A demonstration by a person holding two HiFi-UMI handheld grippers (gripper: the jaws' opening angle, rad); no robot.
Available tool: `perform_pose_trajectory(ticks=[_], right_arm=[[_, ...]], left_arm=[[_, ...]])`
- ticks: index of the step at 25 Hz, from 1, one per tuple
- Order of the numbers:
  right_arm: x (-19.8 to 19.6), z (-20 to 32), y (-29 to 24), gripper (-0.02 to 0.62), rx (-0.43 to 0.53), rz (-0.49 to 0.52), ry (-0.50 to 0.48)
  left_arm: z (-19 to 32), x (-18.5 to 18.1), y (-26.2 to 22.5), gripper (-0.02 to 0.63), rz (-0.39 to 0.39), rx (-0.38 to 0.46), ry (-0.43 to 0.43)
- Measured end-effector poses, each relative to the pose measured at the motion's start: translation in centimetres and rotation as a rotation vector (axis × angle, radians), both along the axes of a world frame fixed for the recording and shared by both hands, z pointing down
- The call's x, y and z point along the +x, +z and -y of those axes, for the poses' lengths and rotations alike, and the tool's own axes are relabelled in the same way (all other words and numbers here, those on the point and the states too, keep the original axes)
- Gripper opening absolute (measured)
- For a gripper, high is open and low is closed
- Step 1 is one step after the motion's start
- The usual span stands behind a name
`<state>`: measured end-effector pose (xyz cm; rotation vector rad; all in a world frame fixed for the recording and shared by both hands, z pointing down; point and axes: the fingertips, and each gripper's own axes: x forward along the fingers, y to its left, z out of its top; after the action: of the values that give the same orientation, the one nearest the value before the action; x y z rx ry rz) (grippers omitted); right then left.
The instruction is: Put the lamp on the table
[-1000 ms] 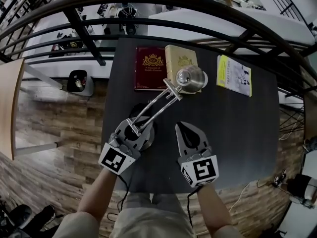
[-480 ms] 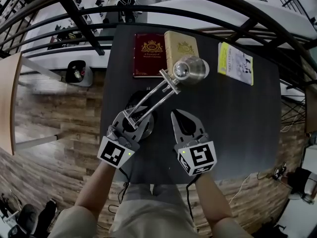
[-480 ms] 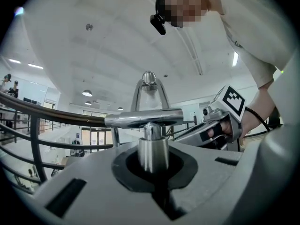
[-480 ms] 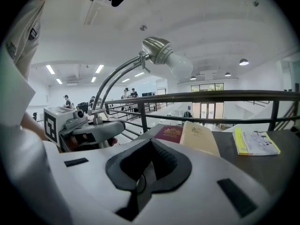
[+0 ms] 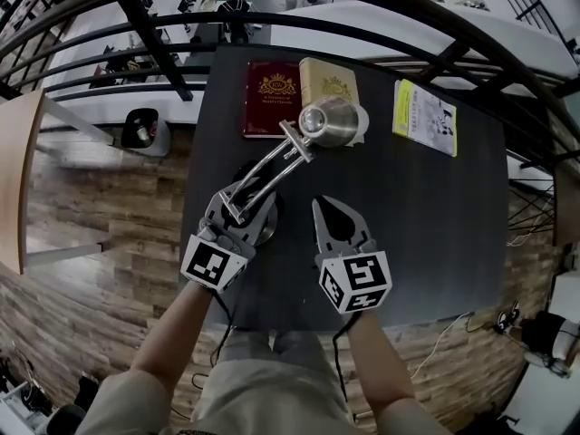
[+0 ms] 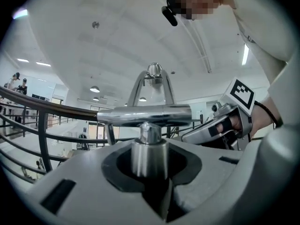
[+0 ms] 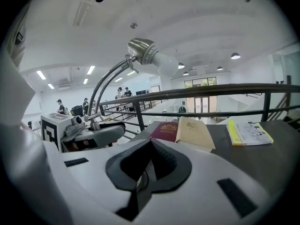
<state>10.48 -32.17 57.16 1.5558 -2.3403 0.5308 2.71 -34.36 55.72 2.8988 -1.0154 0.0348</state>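
A chrome desk lamp stands on the dark table, its round base near the left front edge. Twin rods slant up to the head over the books. My left gripper is round the short upright post above the base. Its jaws are opening: the post sits in their round recess with a dark gap on either side. In the right gripper view the lamp head and bulb rise at upper left. My right gripper hovers just right of the base, shut and with nothing in it.
A red book, a tan book and a yellow-edged booklet lie along the table's far side. A dark metal railing curves behind the table. Wooden floor and a black bin lie to the left.
The lamp's head has swung a little left over the tan book. The left jaws have eased off the post. Both grippers have stayed roughly where they were.
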Motion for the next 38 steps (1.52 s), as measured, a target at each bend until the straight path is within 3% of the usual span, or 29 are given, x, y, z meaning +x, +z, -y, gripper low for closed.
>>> perform_pose_trajectory(ticks=[3, 8, 12, 19, 23, 28, 33, 38], right_arm=[[-0.3, -0.5, -0.5, -0.002, 0.009, -0.009, -0.007], [-0.8, -1.8, -2.7, -0.002, 0.057, 0.022, -0.022], [-2.0, -2.6, -4.2, -0.002, 0.090, 0.056, -0.056], [-3.8, -4.5, -7.6, -0.002, 0.142, 0.074, -0.111], [-4.2, -5.2, -9.8, -0.002, 0.170, 0.077, -0.122], [-3.8, -6.3, -12.4, -0.002, 0.195, 0.058, -0.141], [-2.7, -6.9, -15.3, -0.002, 0.239, 0.026, -0.150], [-2.0, -8.5, -20.3, -0.002, 0.286, 0.018, -0.172]], left_arm=[[-0.3, -0.2, 0.6, 0.121, 0.031, -0.011, -0.016], [-0.6, -2.1, 2.0, 0.173, 0.069, -0.079, -0.129], [-1.6, -4.2, 2.2, 0.176, 0.107, -0.113, -0.206], [-4.9, -5.2, 1.0, 0.176, 0.109, -0.156, -0.227], [-6.3, -5.7, -0.8, 0.176, 0.132, -0.149, -0.230], [-6.9, -7.0, -4.2, 0.175, 0.163, -0.165, -0.294], [-7.4, -7.0, -9.4, 0.167, 0.149, -0.112, -0.287], [-8.1, -5.8, -14.1, 0.156, 0.098, -0.198, -0.238]])
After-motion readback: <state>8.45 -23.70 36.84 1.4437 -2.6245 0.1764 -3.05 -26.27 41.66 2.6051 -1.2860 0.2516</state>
